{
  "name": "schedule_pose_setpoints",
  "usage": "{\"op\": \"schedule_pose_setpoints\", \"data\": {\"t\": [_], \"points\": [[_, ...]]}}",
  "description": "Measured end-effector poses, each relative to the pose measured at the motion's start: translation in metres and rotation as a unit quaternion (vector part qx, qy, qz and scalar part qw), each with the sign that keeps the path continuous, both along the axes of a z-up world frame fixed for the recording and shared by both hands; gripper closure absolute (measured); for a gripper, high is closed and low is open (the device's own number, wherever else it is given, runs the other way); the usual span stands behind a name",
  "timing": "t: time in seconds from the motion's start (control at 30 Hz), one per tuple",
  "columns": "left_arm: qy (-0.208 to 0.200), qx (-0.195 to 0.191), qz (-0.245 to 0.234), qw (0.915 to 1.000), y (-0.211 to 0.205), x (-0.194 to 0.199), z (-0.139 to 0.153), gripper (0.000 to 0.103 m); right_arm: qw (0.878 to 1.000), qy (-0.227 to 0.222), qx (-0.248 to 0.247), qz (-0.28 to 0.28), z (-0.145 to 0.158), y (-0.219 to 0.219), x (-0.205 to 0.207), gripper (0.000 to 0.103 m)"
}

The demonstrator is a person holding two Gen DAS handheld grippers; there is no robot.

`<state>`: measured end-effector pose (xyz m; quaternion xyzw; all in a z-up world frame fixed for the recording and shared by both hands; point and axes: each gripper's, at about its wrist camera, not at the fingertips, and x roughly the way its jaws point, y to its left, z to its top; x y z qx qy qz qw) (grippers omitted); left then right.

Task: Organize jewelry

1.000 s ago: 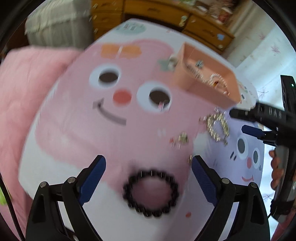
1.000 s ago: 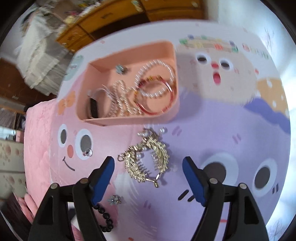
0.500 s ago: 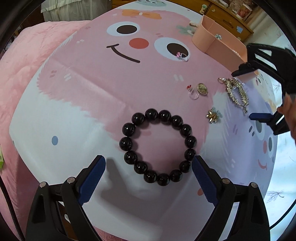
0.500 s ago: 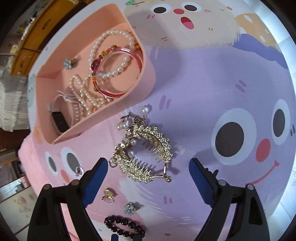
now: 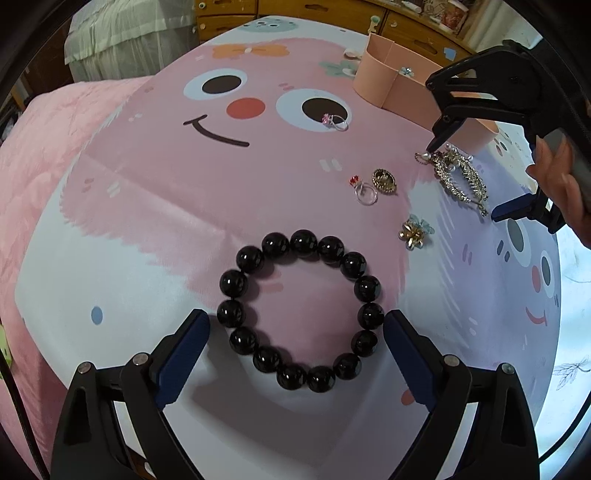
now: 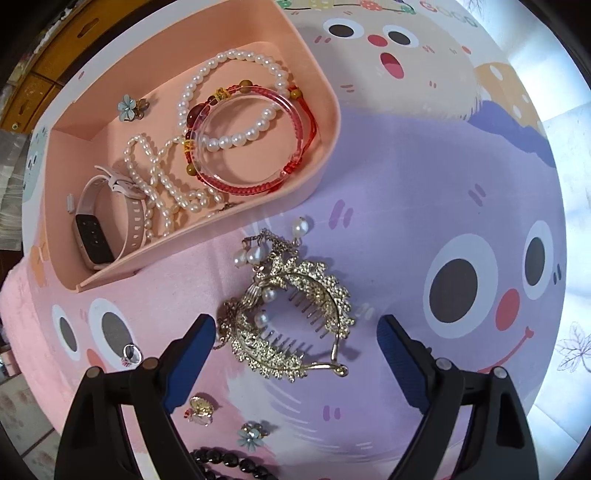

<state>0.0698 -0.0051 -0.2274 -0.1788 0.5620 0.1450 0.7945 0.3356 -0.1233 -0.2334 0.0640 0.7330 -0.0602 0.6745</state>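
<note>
Risk is a slip: both tools are wide. The left tool [image 5: 295, 332] frames the bracelet [image 5: 299, 310] near the table's [image 5: 122, 236] edge; the right tool [image 6: 295, 334] frames the hair clip [image 6: 288, 321], whose teeth may snag.

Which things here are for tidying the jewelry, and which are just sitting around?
For the job:
black bracelet
gold hair clip
rings
flower brooch
pink tray
left gripper
right gripper

Just lying about:
cartoon cloth
wooden drawers
</note>
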Motion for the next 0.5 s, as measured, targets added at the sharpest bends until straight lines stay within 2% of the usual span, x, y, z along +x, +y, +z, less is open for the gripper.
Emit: {"op": "schedule_pose_setpoints", "data": {"t": [0.07, 0.13, 0.17, 0.2, 0.37, 0.47, 0.5], "points": [[-0.001, 0.008, -0.004, 1.0000, -0.001, 0.004, 0.001, 0.011, 1.000, -0.001, -0.013, 0.007, -0.001, 0.006, 0.002, 0.013], [-0.004, 0.026, -0.014, 0.9996, -0.005, 0.012, 0.003, 0.023, 1.000, -0.005, -0.020, 0.013, -0.002, 0.016, 0.002, 0.013], [-0.004, 0.040, -0.021, 0.9990, -0.008, 0.013, 0.004, 0.034, 1.000, -0.009, -0.021, 0.016, -0.003, 0.019, 0.003, 0.013], [-0.006, 0.051, -0.030, 0.9982, -0.010, 0.014, 0.006, 0.040, 1.000, -0.011, -0.022, 0.019, -0.003, 0.025, 0.003, 0.013], [-0.016, 0.051, -0.029, 0.9981, -0.002, 0.013, 0.010, 0.065, 0.999, -0.021, -0.024, 0.038, 0.000, 0.034, 0.002, 0.014], [-0.015, 0.048, -0.028, 0.9983, 0.003, 0.013, 0.012, 0.076, 0.998, -0.030, -0.024, 0.053, 0.007, 0.037, -0.010, 0.019], [-0.017, 0.044, -0.028, 0.9985, 0.006, 0.013, 0.013, 0.076, 0.998, -0.033, -0.024, 0.056, 0.008, 0.036, -0.015, 0.021]]}}
